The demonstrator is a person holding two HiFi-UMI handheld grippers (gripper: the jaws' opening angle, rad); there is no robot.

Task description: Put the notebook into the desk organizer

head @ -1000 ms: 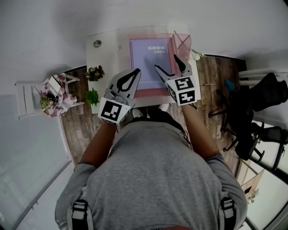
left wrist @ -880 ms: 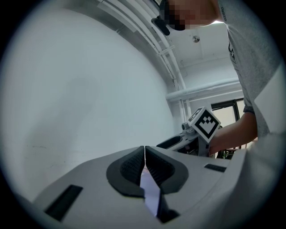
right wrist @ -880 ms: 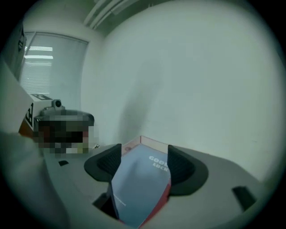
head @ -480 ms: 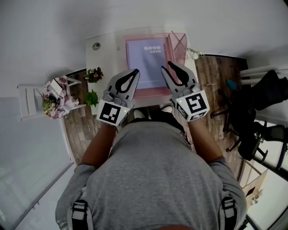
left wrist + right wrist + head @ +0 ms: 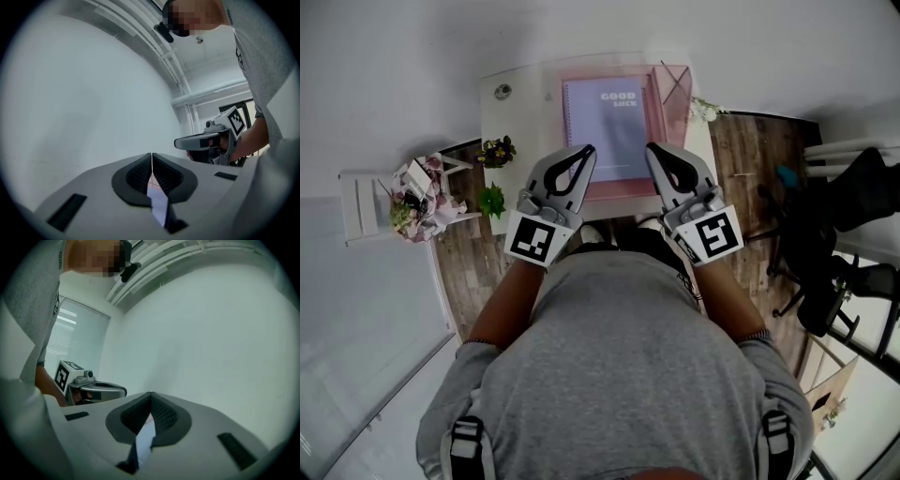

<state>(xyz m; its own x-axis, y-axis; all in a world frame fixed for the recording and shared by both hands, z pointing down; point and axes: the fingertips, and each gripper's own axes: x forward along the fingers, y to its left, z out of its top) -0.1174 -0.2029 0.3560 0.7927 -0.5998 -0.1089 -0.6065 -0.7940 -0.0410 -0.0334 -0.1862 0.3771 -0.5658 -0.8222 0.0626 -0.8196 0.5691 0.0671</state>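
A lilac notebook [image 5: 614, 127] lies flat inside the pink desk organizer [image 5: 678, 86] on the white table [image 5: 520, 112]. My left gripper [image 5: 589, 148] hovers over the notebook's near left corner. It is shut, its pads [image 5: 140, 173] pressed together with nothing between them. My right gripper [image 5: 652, 147] hangs level with it at the notebook's near right corner, clear of the cover. Its jaws have closed fully and it is shut and empty, fingers [image 5: 161, 416] meeting. Each gripper view looks at a bare wall, with the other gripper at the side: right gripper [image 5: 206, 140], left gripper [image 5: 101, 391].
A small round object [image 5: 502, 91] sits on the table's left part. Two potted plants [image 5: 497, 153] stand on the wooden floor to the left, beside a white stand with flowers [image 5: 412, 197]. A black chair [image 5: 834, 244] stands at the right.
The right gripper has drawn back from the notebook towards my body and its jaws have gone from wide open to shut. The left gripper has barely moved.
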